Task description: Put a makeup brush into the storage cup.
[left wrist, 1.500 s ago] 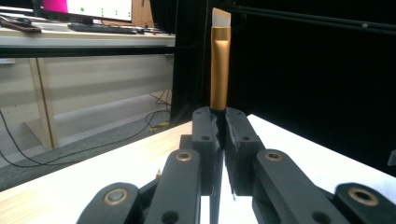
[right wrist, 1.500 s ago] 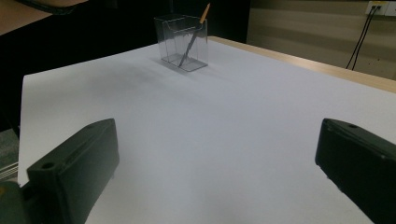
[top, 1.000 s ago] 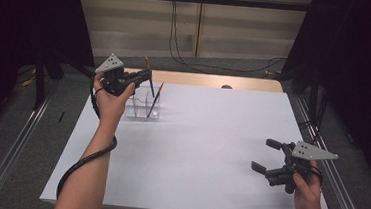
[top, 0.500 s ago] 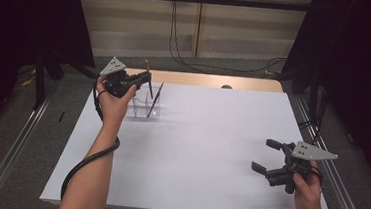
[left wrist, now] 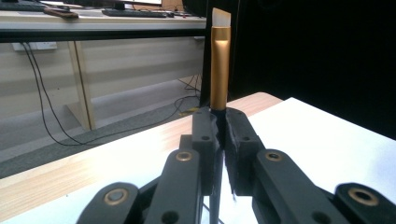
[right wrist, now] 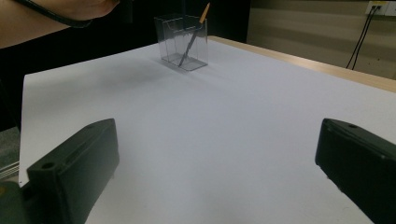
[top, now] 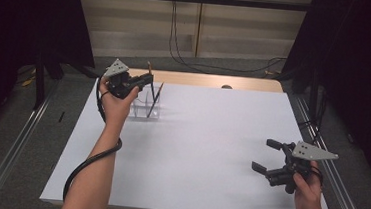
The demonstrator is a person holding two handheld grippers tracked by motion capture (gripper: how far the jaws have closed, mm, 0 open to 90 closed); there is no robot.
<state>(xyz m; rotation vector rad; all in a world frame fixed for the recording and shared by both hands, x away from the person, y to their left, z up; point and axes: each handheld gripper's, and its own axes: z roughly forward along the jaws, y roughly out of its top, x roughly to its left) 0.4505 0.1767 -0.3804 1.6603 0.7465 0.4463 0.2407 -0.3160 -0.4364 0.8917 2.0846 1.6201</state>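
So our left gripper (top: 142, 82) has drifted a bit toward the clear holder (top: 145, 106), clamped tight on a gold brush (left wrist: 219, 65) held upright above it. We'd guess it drops in beside the other brush (top: 155, 100). Right gripper (top: 269, 156) idles wide open, empty.

- My left gripper (left wrist: 219, 140) swallows the lower handle of the brush (left wrist: 219, 70), so the pinched part stays hidden.
- The clear holder (top: 145, 106) sits partly behind my left hand (top: 116, 101).
- My right gripper (right wrist: 210, 186) has both jaws cut off by the frame's bottom.
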